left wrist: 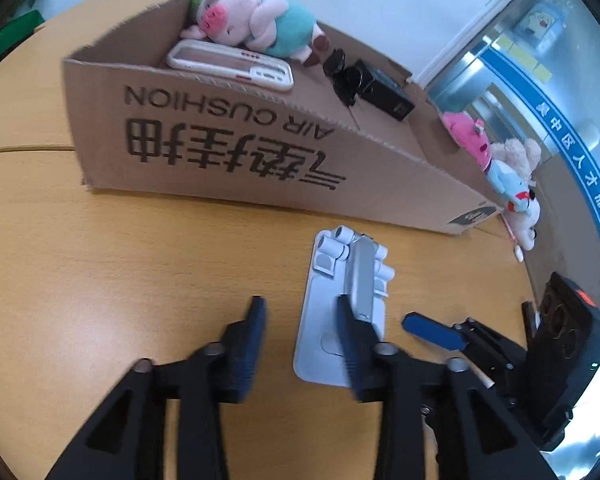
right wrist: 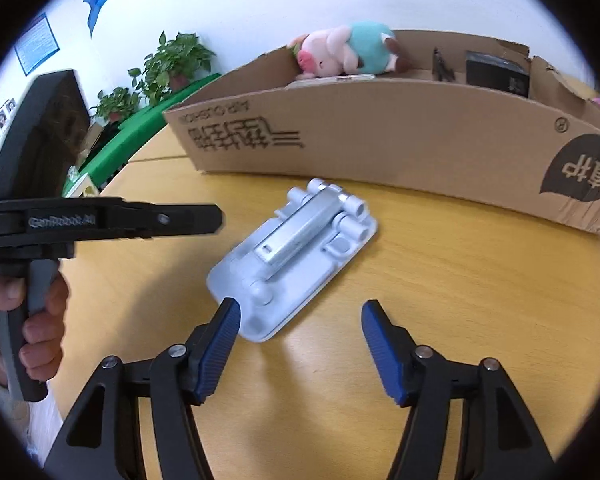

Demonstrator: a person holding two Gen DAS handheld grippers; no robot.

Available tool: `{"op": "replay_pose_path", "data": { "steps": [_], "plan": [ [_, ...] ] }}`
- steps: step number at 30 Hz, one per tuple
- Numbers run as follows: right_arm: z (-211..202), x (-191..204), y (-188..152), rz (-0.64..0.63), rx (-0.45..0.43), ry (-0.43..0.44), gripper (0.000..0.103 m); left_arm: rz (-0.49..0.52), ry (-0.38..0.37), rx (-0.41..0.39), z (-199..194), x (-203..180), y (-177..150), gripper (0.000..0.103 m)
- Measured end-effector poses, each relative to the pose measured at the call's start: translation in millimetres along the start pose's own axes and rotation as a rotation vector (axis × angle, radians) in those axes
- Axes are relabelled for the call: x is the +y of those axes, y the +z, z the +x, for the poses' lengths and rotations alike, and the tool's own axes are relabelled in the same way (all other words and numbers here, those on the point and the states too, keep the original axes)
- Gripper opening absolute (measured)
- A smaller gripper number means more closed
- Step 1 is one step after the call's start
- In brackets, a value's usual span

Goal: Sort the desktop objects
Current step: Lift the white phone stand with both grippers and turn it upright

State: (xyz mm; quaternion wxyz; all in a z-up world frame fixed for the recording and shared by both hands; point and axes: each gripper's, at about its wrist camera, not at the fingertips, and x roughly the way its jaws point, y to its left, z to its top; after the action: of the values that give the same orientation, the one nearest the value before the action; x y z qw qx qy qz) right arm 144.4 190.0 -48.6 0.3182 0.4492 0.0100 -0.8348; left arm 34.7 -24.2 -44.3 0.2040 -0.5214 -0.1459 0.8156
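Note:
A folded silver phone stand (left wrist: 340, 312) lies flat on the wooden table in front of the cardboard box (left wrist: 236, 152); it also shows in the right wrist view (right wrist: 296, 256). My left gripper (left wrist: 300, 308) is open, its right finger over the stand's near half. My right gripper (right wrist: 300, 312) is open just short of the stand's near end, its left fingertip (right wrist: 228, 312) at the stand's corner. The box (right wrist: 380, 140) holds a pink pig plush (left wrist: 256, 20), a white phone case (left wrist: 232, 64) and black items (left wrist: 372, 84).
More plush toys (left wrist: 508, 176) lie at the box's right end. The other gripper (left wrist: 480, 344) shows at the right of the left wrist view, and at the left of the right wrist view (right wrist: 100, 220), held by a hand. Potted plants (right wrist: 168, 68) stand beyond the table.

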Motion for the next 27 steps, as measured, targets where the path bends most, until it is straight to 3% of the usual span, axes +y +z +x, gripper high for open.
{"op": "replay_pose_path", "data": {
  "steps": [12, 15, 18, 22, 27],
  "plan": [
    [18.7, 19.5, 7.6, -0.145, 0.017, -0.028, 0.072, 0.03, -0.109, 0.057, 20.2, -16.6, -5.9, 0.046],
    [13.1, 0.8, 7.7, -0.13, 0.024, -0.06, 0.078, 0.042, -0.131, 0.085, 22.2, -29.5, -14.0, 0.046],
    [-0.4, -26.3, 2.6, -0.099, 0.023, -0.107, 0.081, 0.021, -0.237, 0.119, 24.6, -38.2, -20.9, 0.048],
    [-14.1, -50.9, -1.6, -0.027, 0.023, -0.141, 0.081, -0.011, -0.221, 0.103, 25.2, -32.1, -18.8, 0.048],
    [-3.5, -21.4, -0.5, -0.099, 0.031, -0.075, 0.081, -0.058, -0.18, 0.083, 23.6, -18.4, -5.9, 0.05]
  ]
}}
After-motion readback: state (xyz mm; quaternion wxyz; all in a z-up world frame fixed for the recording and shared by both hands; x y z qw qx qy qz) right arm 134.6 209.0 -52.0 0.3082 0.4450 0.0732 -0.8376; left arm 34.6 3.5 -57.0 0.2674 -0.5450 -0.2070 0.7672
